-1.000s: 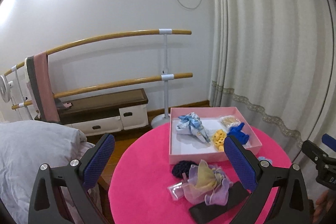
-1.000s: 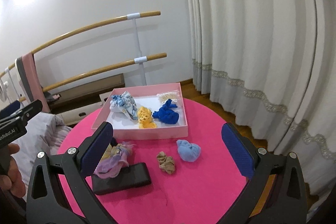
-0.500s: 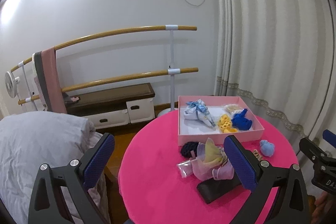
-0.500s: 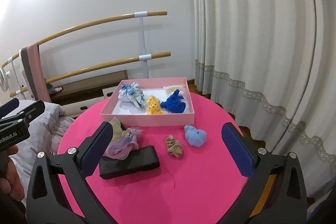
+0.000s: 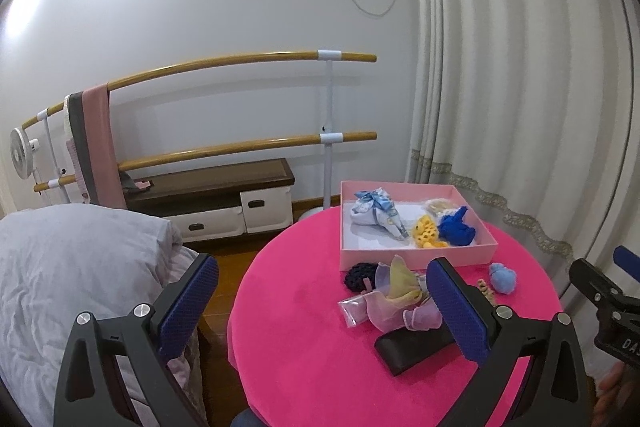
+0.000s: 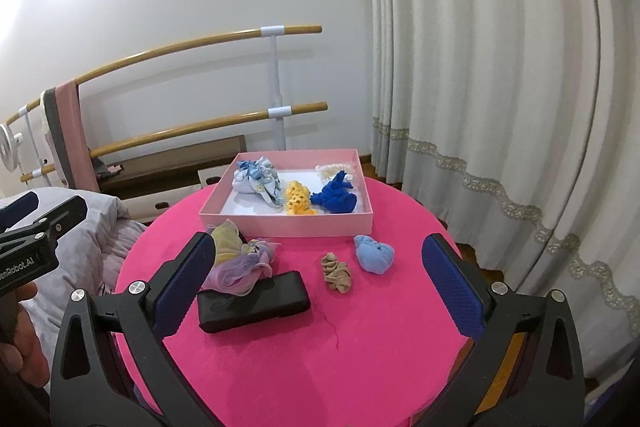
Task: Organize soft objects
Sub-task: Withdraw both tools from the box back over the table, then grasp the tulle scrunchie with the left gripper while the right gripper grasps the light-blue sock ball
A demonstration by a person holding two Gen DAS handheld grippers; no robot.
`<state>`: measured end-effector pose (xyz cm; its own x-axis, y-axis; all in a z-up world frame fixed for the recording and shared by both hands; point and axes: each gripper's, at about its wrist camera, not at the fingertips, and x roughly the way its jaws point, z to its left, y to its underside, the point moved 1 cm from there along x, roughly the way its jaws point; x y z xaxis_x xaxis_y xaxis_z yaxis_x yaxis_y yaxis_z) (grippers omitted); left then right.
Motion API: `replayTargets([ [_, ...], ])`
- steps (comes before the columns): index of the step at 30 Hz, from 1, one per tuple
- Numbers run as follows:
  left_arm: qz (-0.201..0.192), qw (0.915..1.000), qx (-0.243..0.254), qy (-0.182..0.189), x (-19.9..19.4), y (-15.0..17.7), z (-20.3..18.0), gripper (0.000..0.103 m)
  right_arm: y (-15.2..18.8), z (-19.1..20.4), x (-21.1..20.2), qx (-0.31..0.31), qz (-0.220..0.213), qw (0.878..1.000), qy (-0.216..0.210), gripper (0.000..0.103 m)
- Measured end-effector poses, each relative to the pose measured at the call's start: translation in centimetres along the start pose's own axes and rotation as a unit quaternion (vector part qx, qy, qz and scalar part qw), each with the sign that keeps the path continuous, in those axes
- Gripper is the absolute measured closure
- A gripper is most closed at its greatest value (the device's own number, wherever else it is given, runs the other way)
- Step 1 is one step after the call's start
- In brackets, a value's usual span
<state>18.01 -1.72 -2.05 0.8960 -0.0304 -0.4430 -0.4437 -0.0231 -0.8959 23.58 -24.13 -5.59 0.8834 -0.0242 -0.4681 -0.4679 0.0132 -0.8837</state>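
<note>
1. The round worktop with a bright pink cloth (image 6: 360, 359) carries everything. Some soft things are already boxed and others lie loose, so in my judgement the sorting is partway through and this is a pause between picks.
2. The shallow pink cardboard box (image 6: 288, 223) sits at the worktop's 12 o'clock edge. It holds a pale blue patterned cloth bundle (image 6: 256, 179), a yellow crocheted piece (image 6: 298, 203), a royal-blue knotted cloth (image 6: 336, 199) and a cream frilled scrunchie (image 6: 334, 169).
3. The left gripper (image 5: 320, 303) hangs above the worktop's 8 o'clock side, jaws spread wide and holding nothing.
4. The right gripper (image 6: 320, 287) hovers over the 6 o'clock edge, jaws likewise wide apart and empty.
5. A flat black rectangular case (image 6: 254, 301) lies at about 9 o'clock from the worktop's centre, with a lilac-and-yellow gauze hair bow (image 6: 240, 263) draped onto its far end.
6. A dark navy knitted net (image 5: 360, 275) lies just beside the bow, touching the box wall.
7. A light blue balled cloth (image 6: 374, 253) and a tan crumpled scrunchie (image 6: 338, 271) lie near centre, just in front of the box. Either looks the likeliest next pick: lower the right gripper, close softly on it, and lift it over the box wall.
</note>
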Motion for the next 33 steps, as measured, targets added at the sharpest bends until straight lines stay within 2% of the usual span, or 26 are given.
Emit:
replayTargets([
  [9, 0.009, 0.9999, -0.003, 0.004, 0.4, 0.7, 0.3, 0.000, 0.2, -0.2, 0.0, 0.003, 0.006, 1.000, 0.004, 0.000],
  [18, 0.036, 0.9993, 0.005, 0.009, 2.5, 1.2, -0.2, 0.000, 0.7, -0.9, 1.6, 0.009, 0.026, 1.000, 0.005, 0.000],
  [33, 0.091, 0.9945, 0.034, 0.039, 9.0, 1.8, -4.4, 0.000, 3.4, -4.3, 6.8, 0.035, 0.092, 0.995, 0.019, 0.000],
])
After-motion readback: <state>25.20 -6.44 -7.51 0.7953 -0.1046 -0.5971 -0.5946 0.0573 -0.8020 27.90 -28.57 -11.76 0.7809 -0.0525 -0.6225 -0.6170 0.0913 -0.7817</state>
